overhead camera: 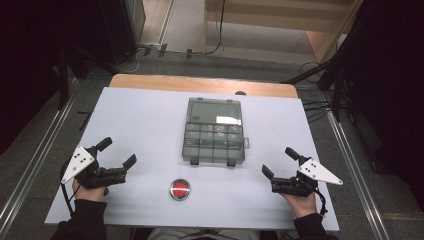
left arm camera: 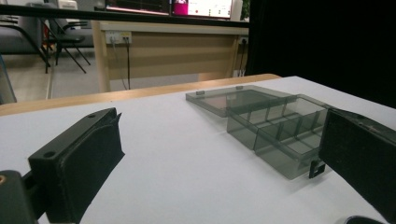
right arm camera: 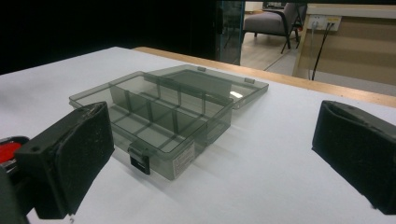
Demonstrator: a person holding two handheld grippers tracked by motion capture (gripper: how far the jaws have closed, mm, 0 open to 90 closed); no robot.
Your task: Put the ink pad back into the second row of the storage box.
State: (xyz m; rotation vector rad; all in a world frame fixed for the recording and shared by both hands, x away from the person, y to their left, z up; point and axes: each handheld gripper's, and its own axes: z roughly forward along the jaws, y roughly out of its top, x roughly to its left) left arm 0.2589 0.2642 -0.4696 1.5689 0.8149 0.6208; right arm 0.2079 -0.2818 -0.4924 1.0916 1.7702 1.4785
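Note:
A smoky clear plastic organiser box lies open in the middle of the white table, its lid folded flat toward the far side. Its divided compartments look empty; the box also shows ahead of the left jaws. A round red button in a silver ring sits near the front edge; its red edge peeks out behind my right gripper's left jaw. My left gripper rests open at the front left, nothing between its jaws. My right gripper rests open at the front right, also with nothing between them.
The white table top has a wooden strip along its far edge. Metal rails run along both sides on the floor. Cables and dark stands stand beyond the table. A wooden desk with sockets stands in the background.

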